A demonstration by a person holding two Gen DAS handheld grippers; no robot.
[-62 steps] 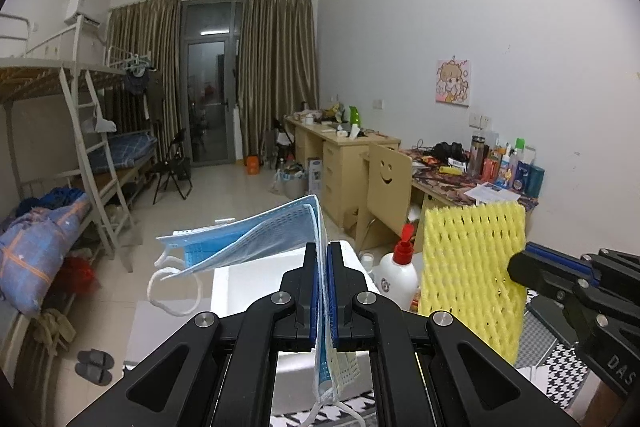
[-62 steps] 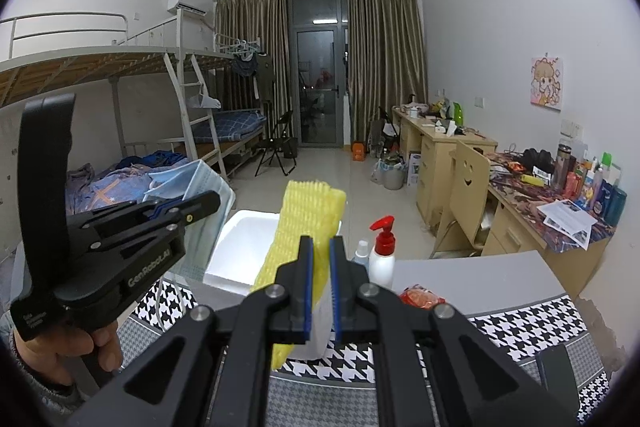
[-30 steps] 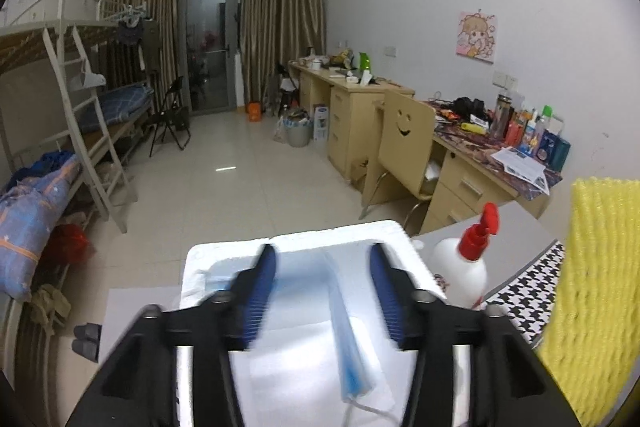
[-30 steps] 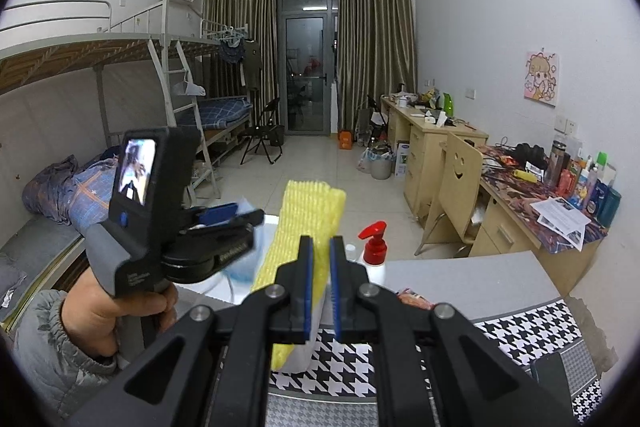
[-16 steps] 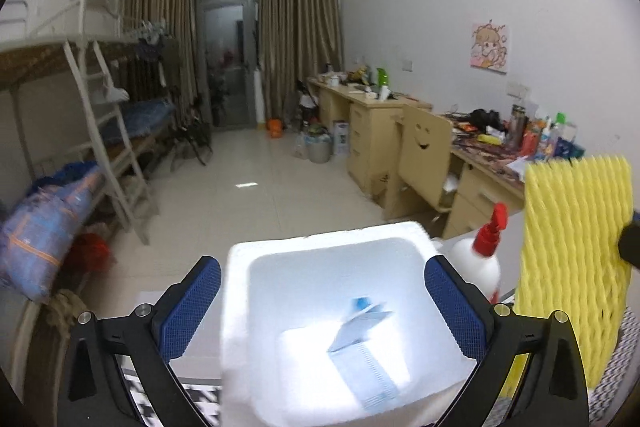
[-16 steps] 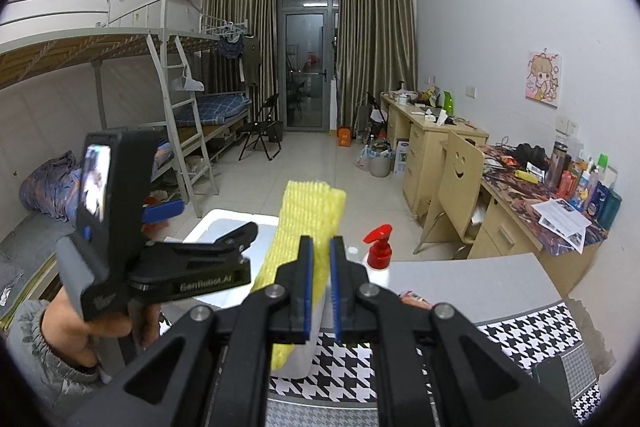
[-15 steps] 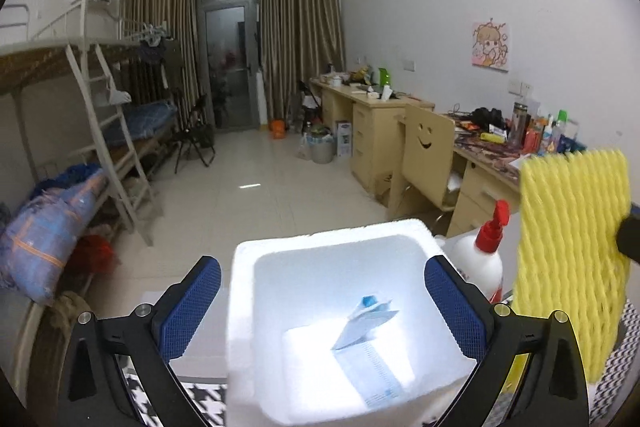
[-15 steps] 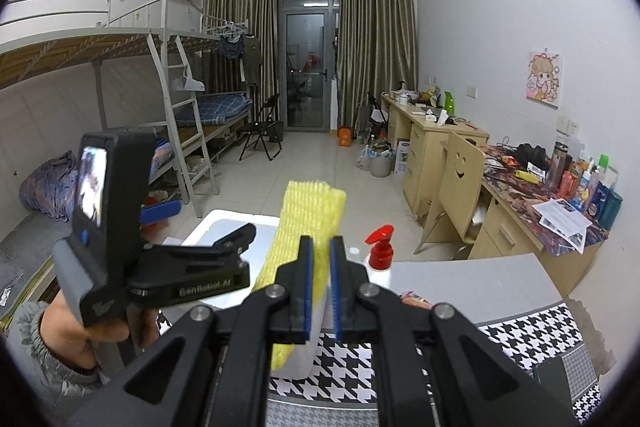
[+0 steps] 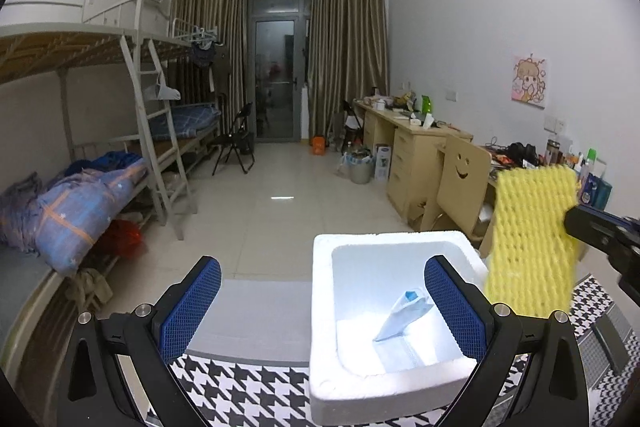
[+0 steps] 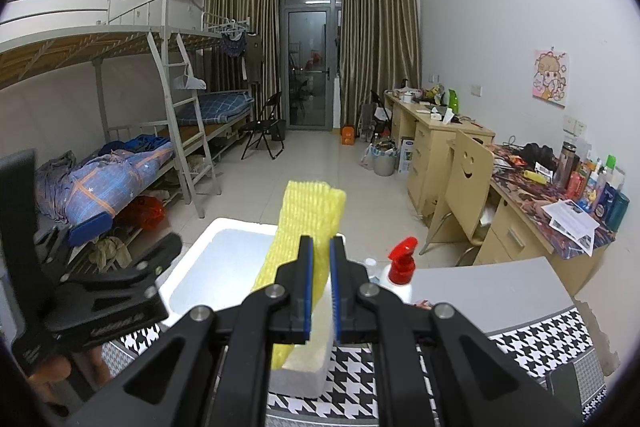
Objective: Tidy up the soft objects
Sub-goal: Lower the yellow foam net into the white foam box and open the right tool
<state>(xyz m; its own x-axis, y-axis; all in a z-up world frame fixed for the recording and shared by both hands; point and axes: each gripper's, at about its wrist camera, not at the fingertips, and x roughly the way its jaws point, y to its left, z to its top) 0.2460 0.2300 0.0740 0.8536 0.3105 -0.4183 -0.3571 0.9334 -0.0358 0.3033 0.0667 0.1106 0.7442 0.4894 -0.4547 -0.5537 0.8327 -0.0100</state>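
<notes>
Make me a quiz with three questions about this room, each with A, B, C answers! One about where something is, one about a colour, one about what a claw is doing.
1. Where is the mask?
A. On the bunk bed
B. Inside the white box
C. On the chair

2. What colour is the foam net?
A. Yellow
B. Green
C. Red

3. What is the right claw doing?
A. Hanging wide open
B. Squeezing the bottle
C. Pinching the foam net

Answers:
1. B, the mask lies on the box's floor in the left view.
2. A, it is bright yellow in both views.
3. C, its blue pads are shut on the net, while the left claw stands open and empty.
</notes>
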